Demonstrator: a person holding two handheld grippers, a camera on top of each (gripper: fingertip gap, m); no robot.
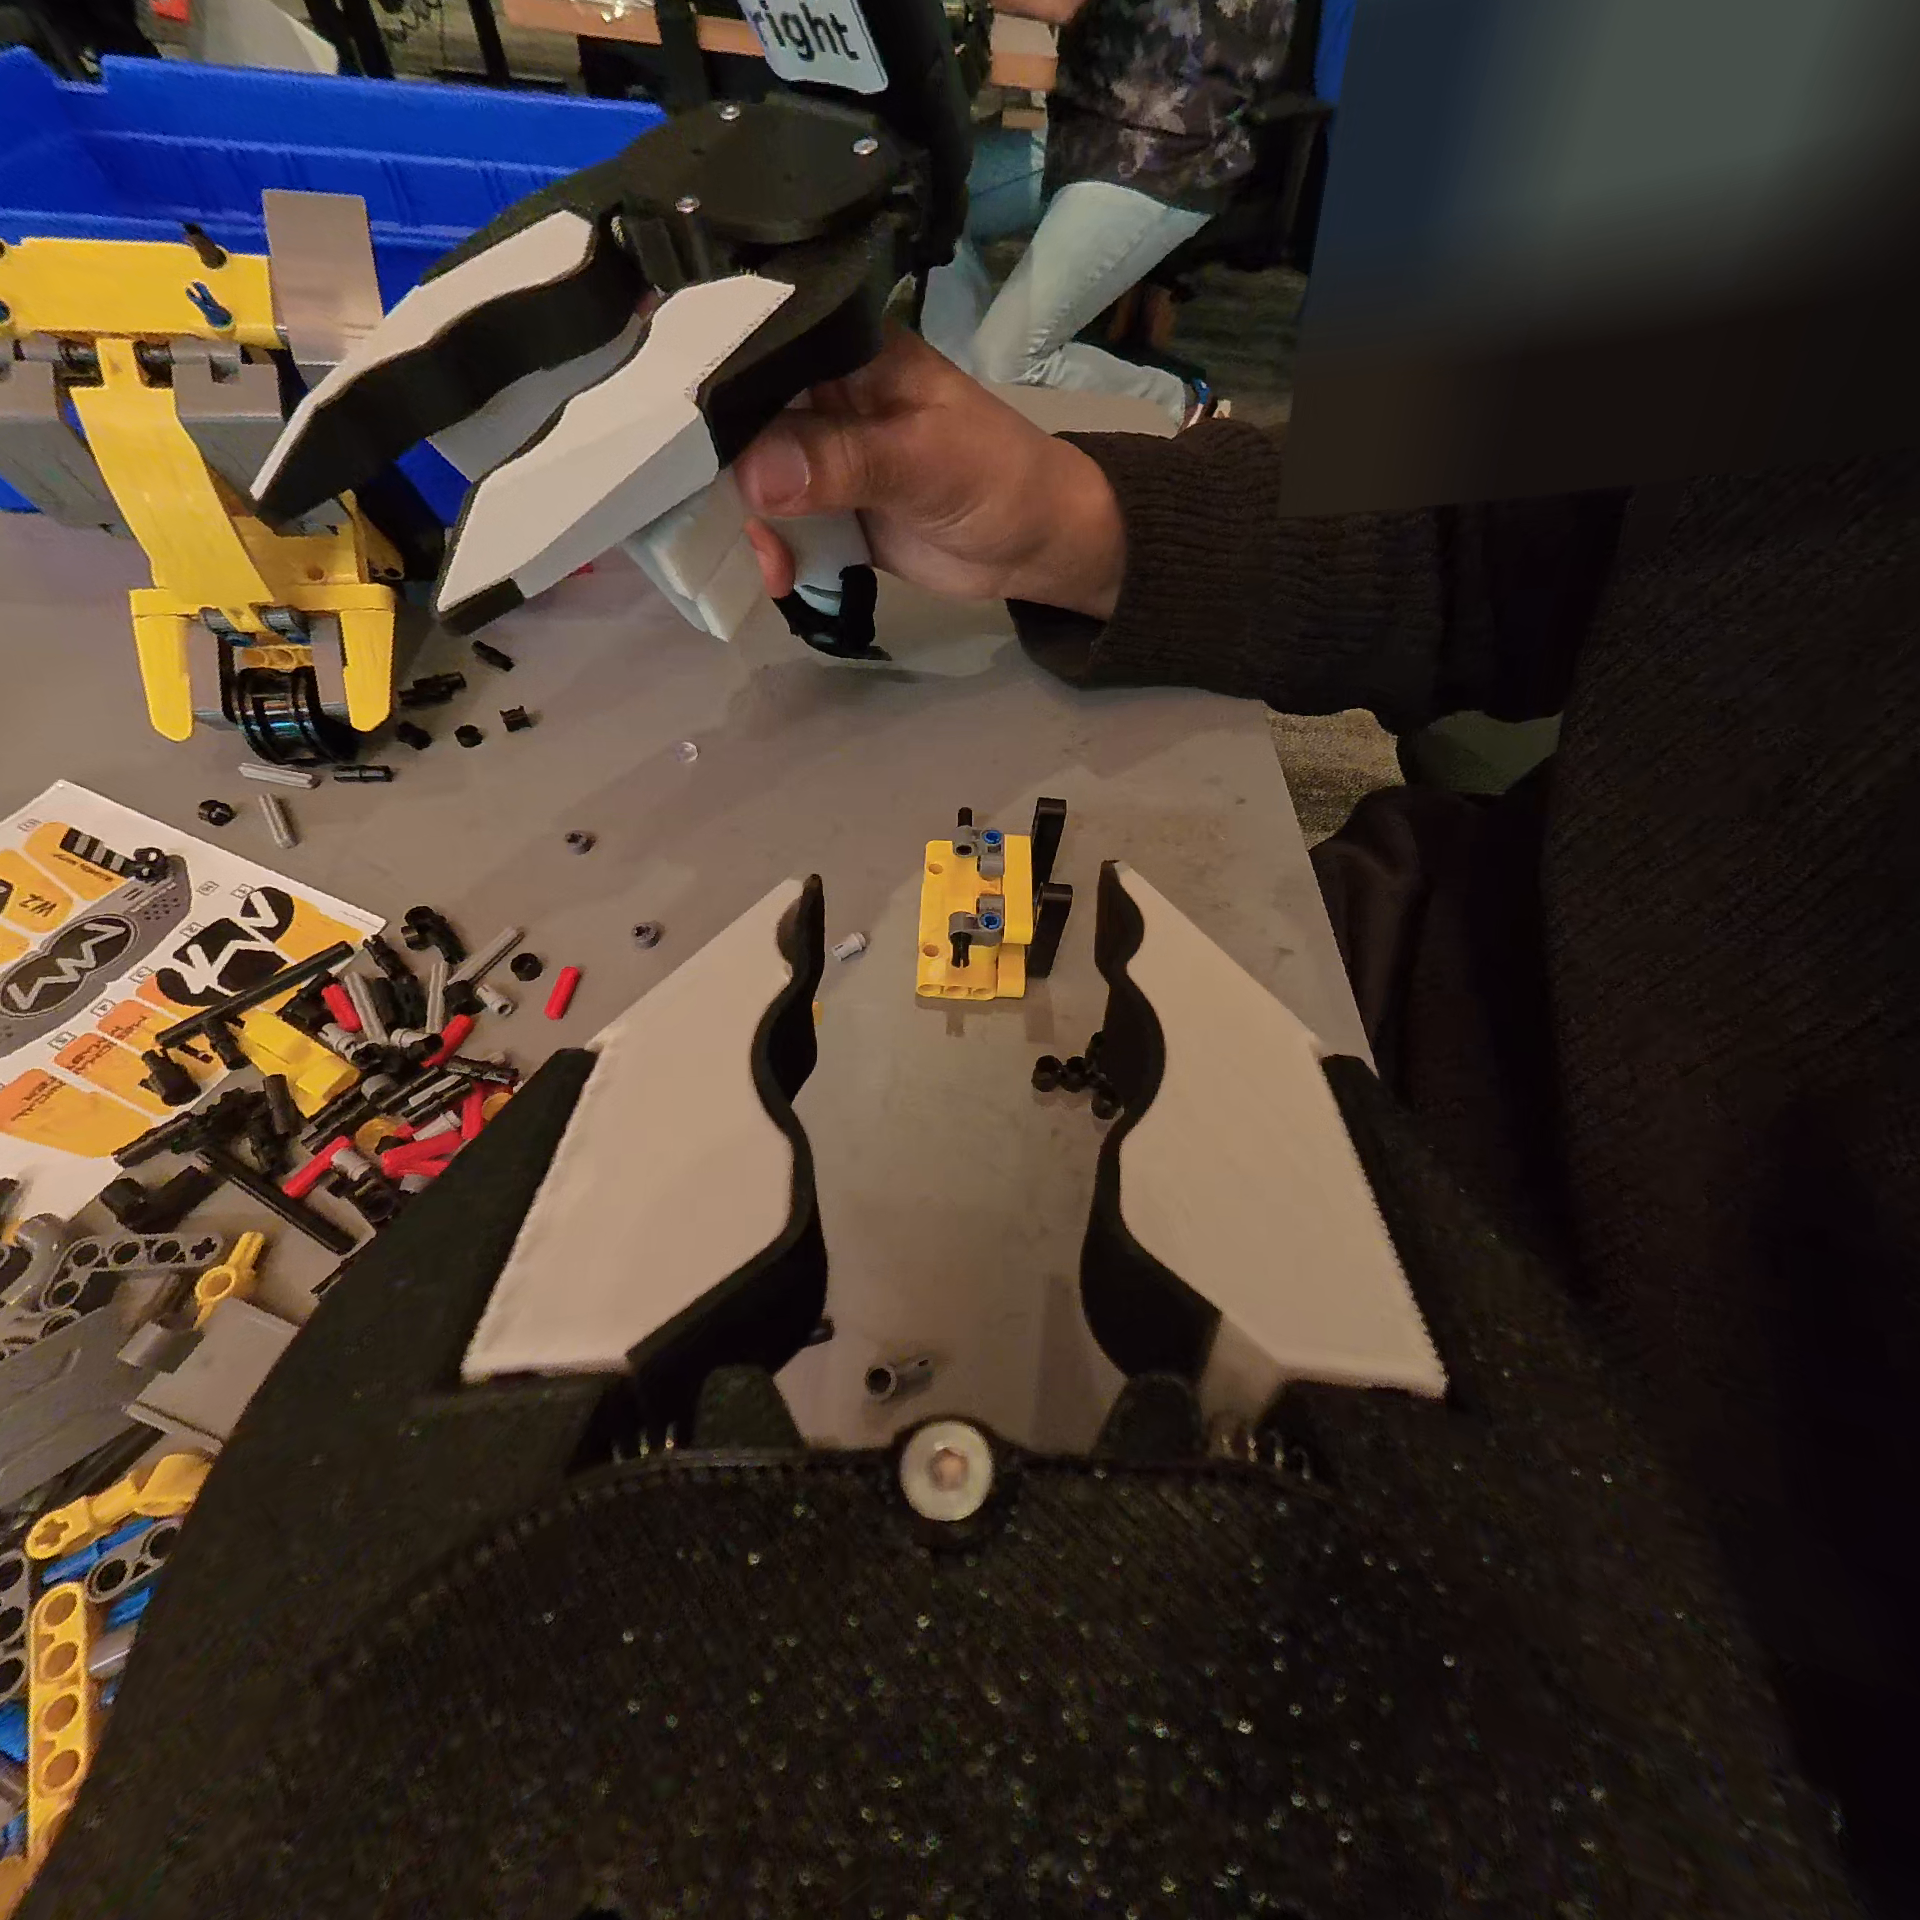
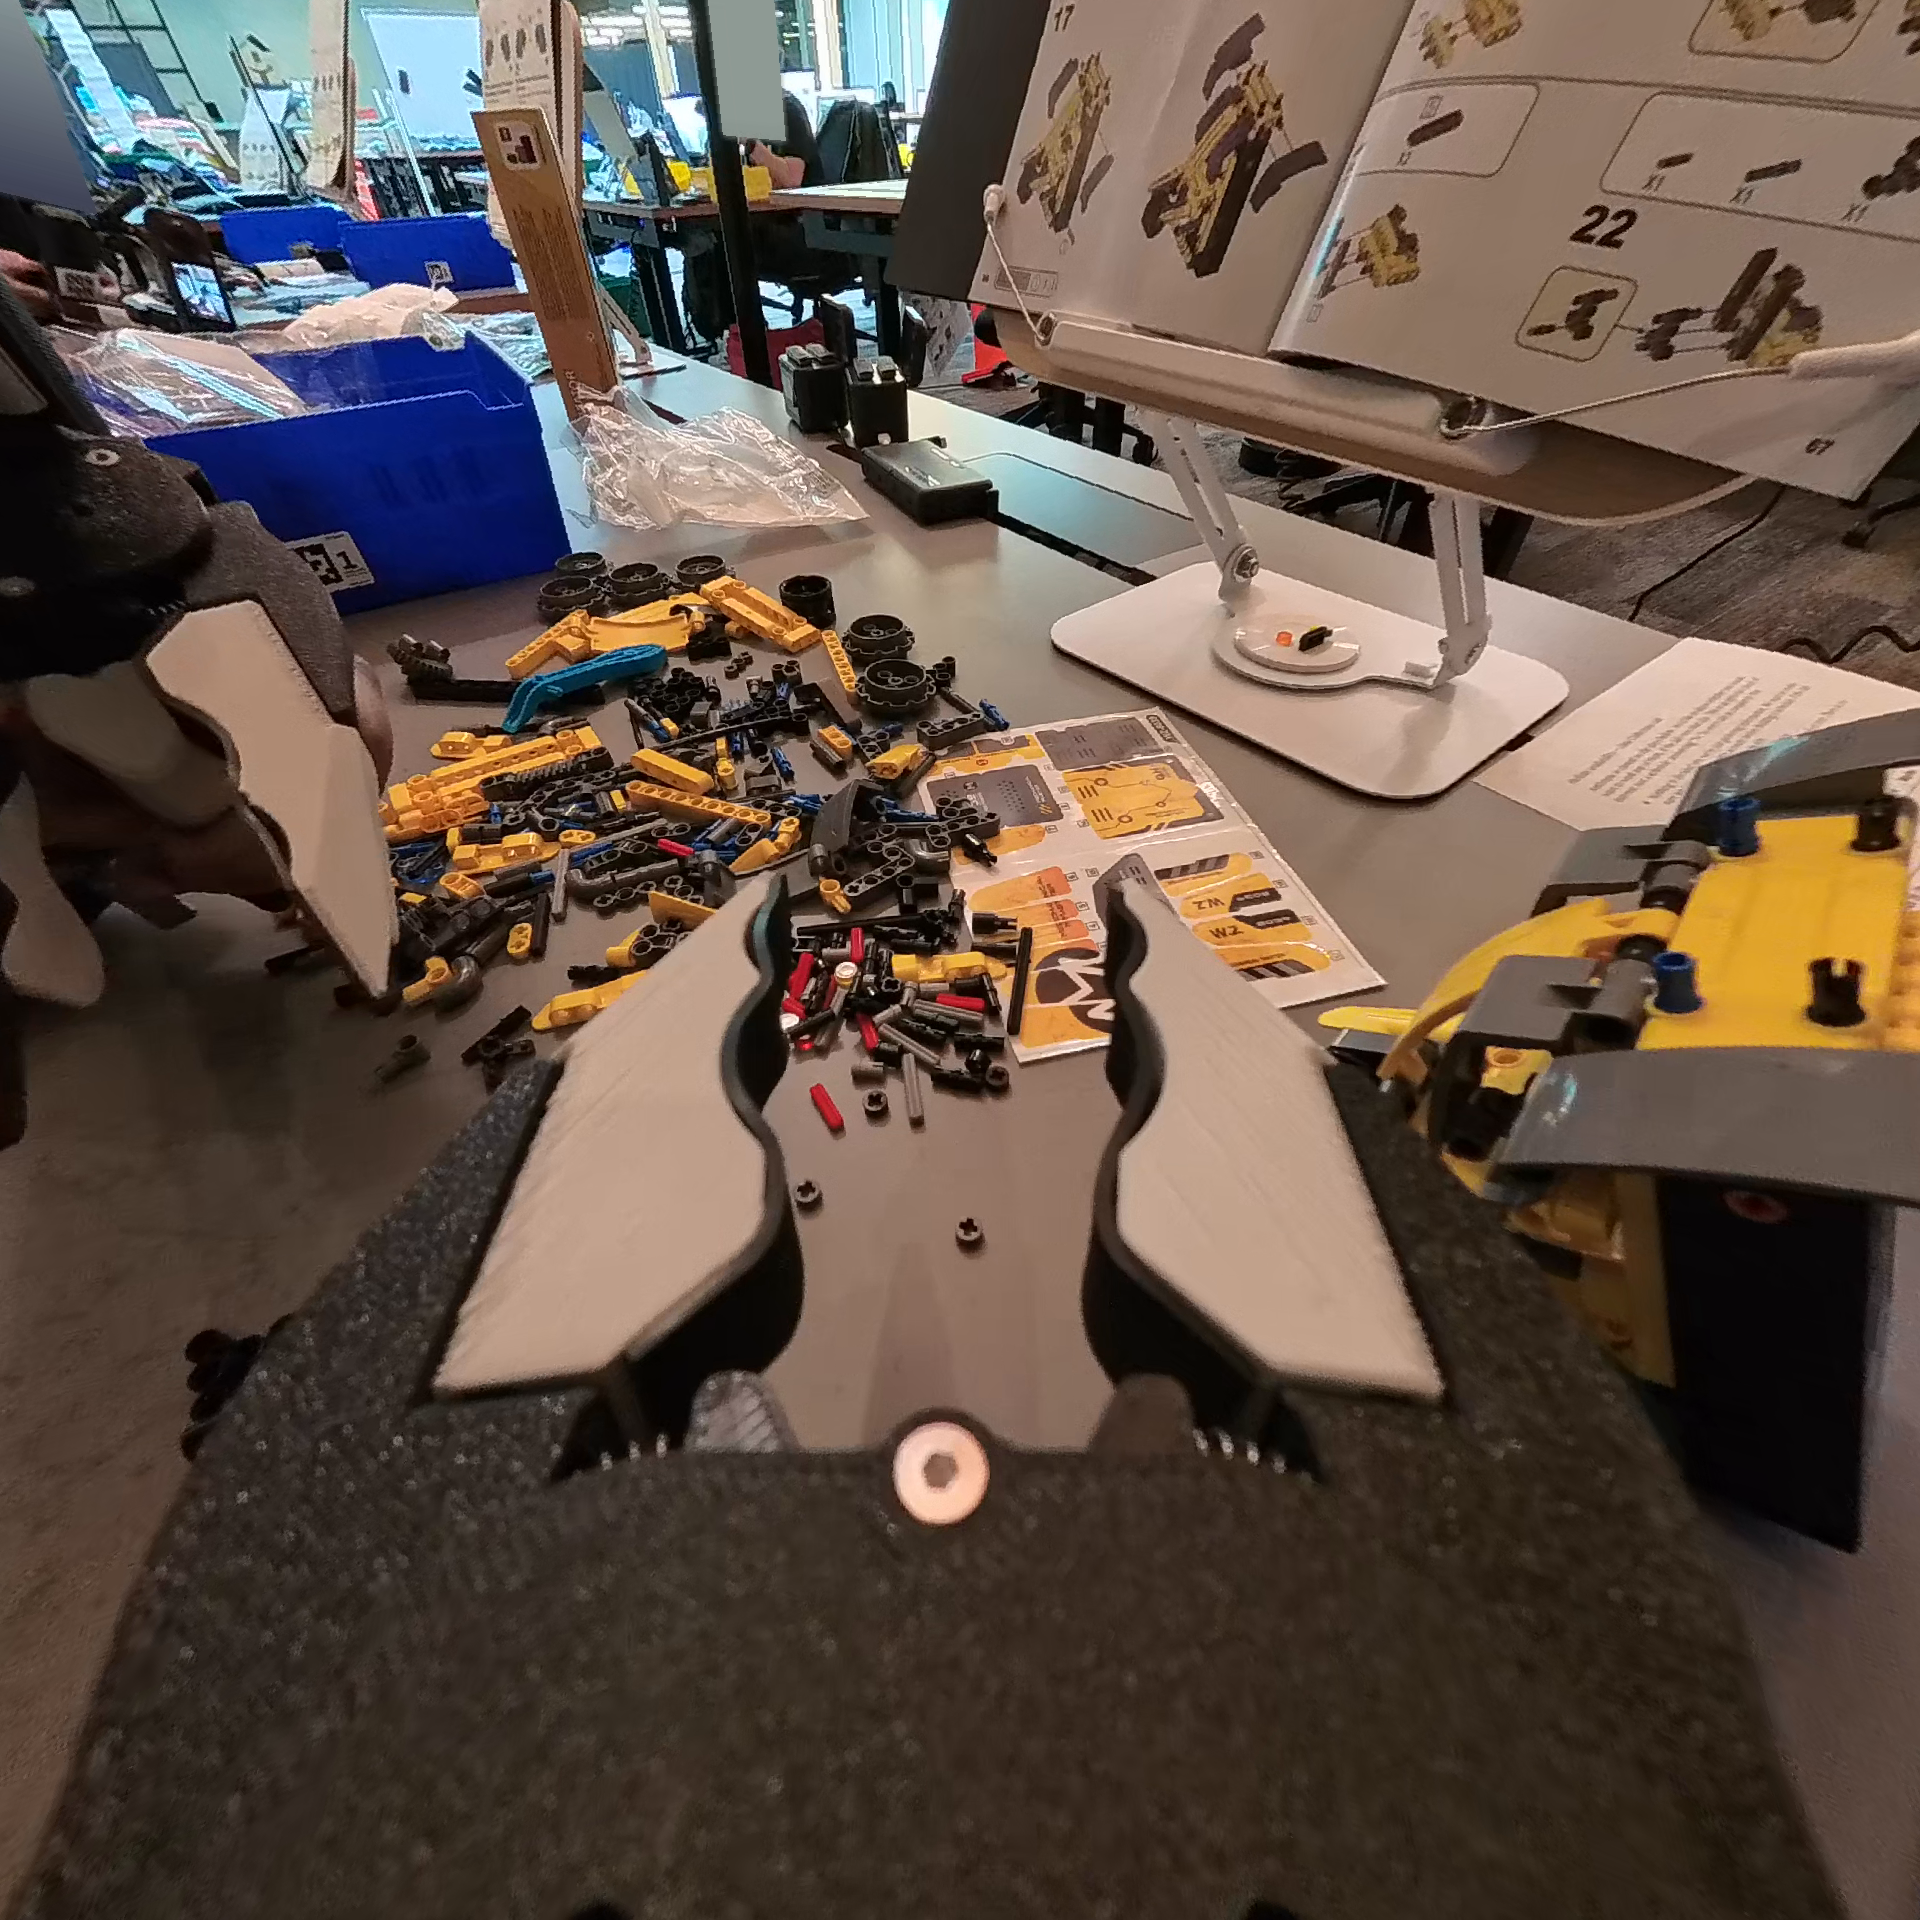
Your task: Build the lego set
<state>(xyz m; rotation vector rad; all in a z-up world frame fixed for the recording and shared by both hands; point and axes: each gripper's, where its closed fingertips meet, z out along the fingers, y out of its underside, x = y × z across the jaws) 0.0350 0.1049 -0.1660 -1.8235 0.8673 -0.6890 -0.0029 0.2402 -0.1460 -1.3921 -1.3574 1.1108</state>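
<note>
Left claw (image 1: pixel 961 904) of mine hangs with its jaws spread and nothing between them, low over the grey desk (image 1: pixel 935 1195). Just ahead, between its tips, stands a small yellow block assembly (image 1: pixel 982 920), not touched. A cluster of black pins (image 1: pixel 1075 1075) lies by its right finger; a pile of loose parts (image 1: pixel 343 1070) and a sticker sheet (image 1: pixel 114 956) lie to its left. My right claw (image 2: pixel 940 914) is also spread and empty, above small red and grey pins (image 2: pixel 894 997). Beside its right finger sits a half-built yellow model (image 2: pixel 1704 997), perhaps a vehicle. Farther ahead a booklet (image 2: pixel 1455 156) rests on a white stand (image 2: pixel 1351 707).
</note>
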